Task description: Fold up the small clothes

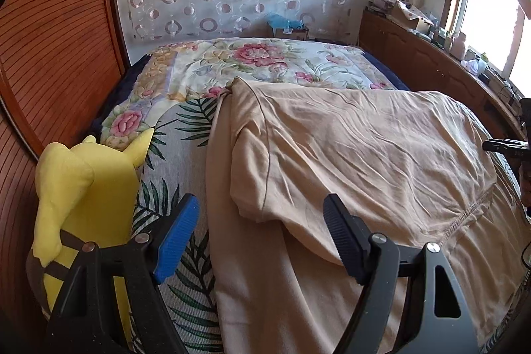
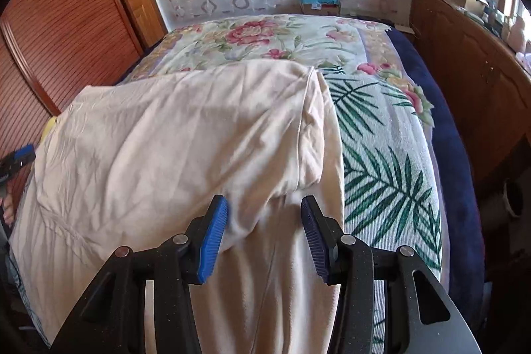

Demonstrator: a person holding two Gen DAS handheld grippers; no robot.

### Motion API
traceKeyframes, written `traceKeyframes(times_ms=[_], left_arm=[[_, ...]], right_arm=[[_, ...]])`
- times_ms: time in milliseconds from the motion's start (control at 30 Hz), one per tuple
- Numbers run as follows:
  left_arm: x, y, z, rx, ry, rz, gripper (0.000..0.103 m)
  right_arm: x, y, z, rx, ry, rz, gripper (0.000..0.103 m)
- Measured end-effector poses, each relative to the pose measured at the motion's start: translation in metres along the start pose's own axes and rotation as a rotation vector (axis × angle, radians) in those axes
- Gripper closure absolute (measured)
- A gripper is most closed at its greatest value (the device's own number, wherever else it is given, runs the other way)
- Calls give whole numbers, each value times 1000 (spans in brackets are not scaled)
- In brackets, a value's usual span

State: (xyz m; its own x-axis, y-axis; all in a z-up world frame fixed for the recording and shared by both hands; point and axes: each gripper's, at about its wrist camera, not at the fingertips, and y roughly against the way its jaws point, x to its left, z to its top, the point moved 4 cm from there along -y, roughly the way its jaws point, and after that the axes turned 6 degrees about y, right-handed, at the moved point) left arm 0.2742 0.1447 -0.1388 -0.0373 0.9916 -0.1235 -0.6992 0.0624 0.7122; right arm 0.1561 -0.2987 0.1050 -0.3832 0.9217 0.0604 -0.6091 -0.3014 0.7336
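Observation:
A beige garment (image 1: pixel 365 155) lies across the palm-leaf cover on the bed, its upper layer folded over toward me and wrinkled. My left gripper (image 1: pixel 259 228) hovers open above the garment's left folded edge; nothing is between its blue pads (image 1: pixel 176 238). In the right wrist view the same garment (image 2: pixel 182 138) looks paler. My right gripper (image 2: pixel 265 234) stands open over its right folded edge, the cloth showing below the gap, pads clear of it. Each gripper shows at the edge of the other's view: the right gripper (image 1: pixel 504 146), the left gripper (image 2: pixel 18 158).
A yellow plush toy (image 1: pixel 83 188) stands at the bed's left side beside my left gripper. A floral quilt (image 1: pixel 249 62) covers the far half of the bed. A wooden wardrobe (image 1: pixel 49 38) is at the left, a cluttered wooden cabinet (image 1: pixel 415 62) at the right.

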Motion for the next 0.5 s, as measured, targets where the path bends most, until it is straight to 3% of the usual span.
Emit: traceKeyframes(times_ms=[100,133,400,500], left_arm=[[-5,2,-1,6,-10,-12,25],[-8,3,-2,10,-17,-21,25],[-13,-3,-5,54,-11,-53,54],[-13,-6,-6,59,-4,-52,54]], right_arm=[[-5,-1,8,-16,-3,-1,55],[-3,-3,7,-18,1,-6,60],[1,0,-5,-48,74,-59,61],[6,-20,-5,-58,82,-71,61]])
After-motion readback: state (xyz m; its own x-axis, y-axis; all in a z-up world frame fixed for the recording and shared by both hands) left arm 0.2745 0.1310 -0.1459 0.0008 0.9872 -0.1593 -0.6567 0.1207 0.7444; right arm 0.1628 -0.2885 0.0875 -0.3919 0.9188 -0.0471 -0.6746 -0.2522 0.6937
